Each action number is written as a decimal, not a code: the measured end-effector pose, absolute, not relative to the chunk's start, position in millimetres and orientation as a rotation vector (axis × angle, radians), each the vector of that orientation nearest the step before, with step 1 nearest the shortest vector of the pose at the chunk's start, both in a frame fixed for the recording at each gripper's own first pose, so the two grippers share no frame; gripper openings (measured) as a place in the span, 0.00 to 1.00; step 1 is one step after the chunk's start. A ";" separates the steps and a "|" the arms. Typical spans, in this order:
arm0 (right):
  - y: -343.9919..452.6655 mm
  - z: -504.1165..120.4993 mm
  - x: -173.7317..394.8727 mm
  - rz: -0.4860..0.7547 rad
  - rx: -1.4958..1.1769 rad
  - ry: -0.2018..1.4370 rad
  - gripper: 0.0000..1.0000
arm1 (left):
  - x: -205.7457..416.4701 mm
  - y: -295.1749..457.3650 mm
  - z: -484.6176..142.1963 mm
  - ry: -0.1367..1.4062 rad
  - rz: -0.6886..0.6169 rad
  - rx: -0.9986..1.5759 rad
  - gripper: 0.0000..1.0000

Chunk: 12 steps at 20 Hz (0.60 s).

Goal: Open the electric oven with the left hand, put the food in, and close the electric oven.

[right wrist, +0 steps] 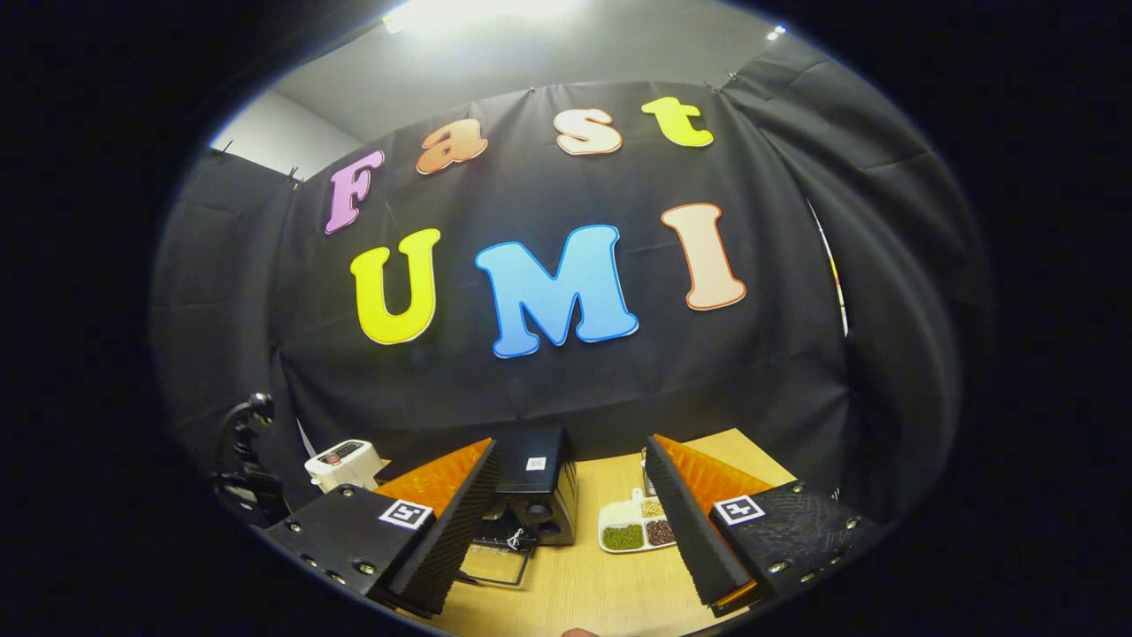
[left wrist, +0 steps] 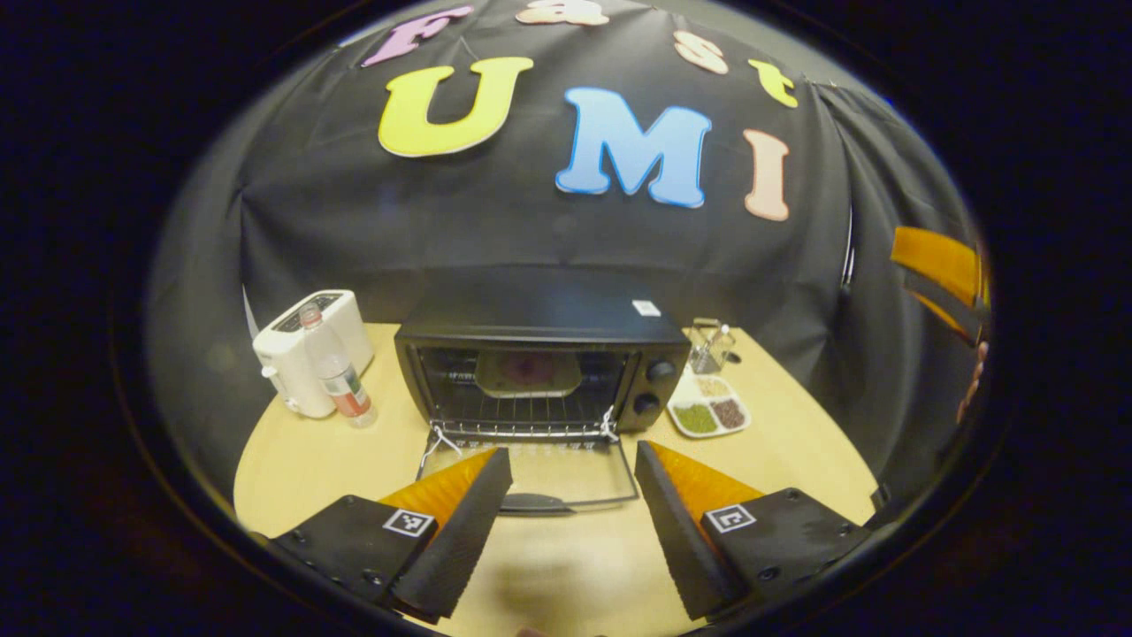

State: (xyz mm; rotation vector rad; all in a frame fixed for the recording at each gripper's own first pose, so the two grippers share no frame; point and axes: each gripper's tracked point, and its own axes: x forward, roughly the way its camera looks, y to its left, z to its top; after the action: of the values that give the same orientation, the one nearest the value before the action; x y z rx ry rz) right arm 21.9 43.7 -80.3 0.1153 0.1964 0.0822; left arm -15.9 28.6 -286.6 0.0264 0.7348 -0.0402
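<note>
Oven point(left wrist: 539, 372) door point(left wrist: 531, 473) lies flat on the tabletop point(left wrist: 309, 460), food point(left wrist: 529, 372) already on the rack, both grippers' jaws wide and empty, so the left gripper point(left wrist: 573, 495) should hook under the handle point(left wrist: 535, 504) and swing up smoothly.

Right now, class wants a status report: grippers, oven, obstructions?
Left gripper open, empty. Right gripper open, empty. Oven door down, food inside. Nothing blocking door.

1 electric oven point(left wrist: 539, 372) | 1 plate of food point(left wrist: 528, 372) inside | 1 toaster point(left wrist: 311, 349) | 1 bottle point(left wrist: 336, 367) | 1 divided tray point(left wrist: 709, 407), 3 compartments | 1 glass jar point(left wrist: 707, 347)
</note>
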 end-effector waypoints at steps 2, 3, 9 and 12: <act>33.8 -85.4 20.0 0.063 0.115 0.211 1.00 | -18.9 28.3 -309.4 0.784 -0.039 0.038 0.95; 30.1 -87.9 19.2 0.053 0.115 0.218 1.00 | -22.5 25.6 -324.5 0.822 -0.043 0.033 0.97; 7.0 -107.2 16.5 0.005 0.145 0.290 1.00 | -45.6 30.4 -406.7 1.092 -0.030 -0.036 0.96; -3.8 -115.0 15.8 -0.019 0.162 0.312 1.00 | -54.0 42.8 -434.5 1.205 0.000 -0.016 0.93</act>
State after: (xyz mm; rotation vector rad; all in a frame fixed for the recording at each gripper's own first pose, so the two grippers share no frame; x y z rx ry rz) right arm 15.8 -3.8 -115.0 0.1623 0.3119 -0.0195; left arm -54.0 42.8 -434.5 -0.0162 1.2050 0.0004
